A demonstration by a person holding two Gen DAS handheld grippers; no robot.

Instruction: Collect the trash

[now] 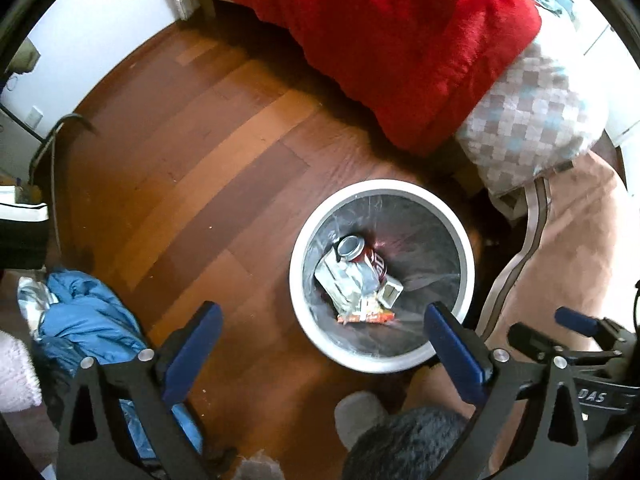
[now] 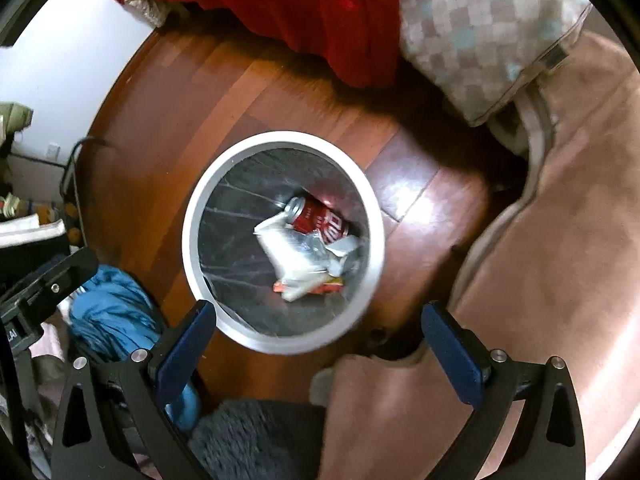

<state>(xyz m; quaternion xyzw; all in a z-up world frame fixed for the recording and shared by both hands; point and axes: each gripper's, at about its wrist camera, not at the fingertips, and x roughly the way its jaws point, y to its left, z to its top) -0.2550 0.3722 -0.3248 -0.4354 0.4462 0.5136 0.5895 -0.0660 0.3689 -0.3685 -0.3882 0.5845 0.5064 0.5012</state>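
Note:
A round white trash bin (image 1: 297, 264) (image 2: 190, 236) with a dark liner stands on the wooden floor. In it lie a red drink can (image 1: 362, 254) (image 2: 324, 220), crumpled silver-white wrappers (image 1: 344, 280) (image 2: 288, 252), an orange wrapper (image 1: 364, 317) (image 2: 316, 288) and a small box (image 1: 390, 292). My left gripper (image 1: 322, 312) points down beside the bin's near-left rim, open, nothing between its blue pads. My right gripper (image 2: 318, 308) hangs over the bin's near rim, open and empty too.
A red blanket (image 1: 400, 40) and a checked pillow (image 1: 532, 112) hang off a bed behind the bin. A pink rug (image 2: 560, 240) lies to the right, blue cloth (image 1: 80, 320) to the left, and a dark fuzzy slipper (image 1: 400, 440) near the bottom.

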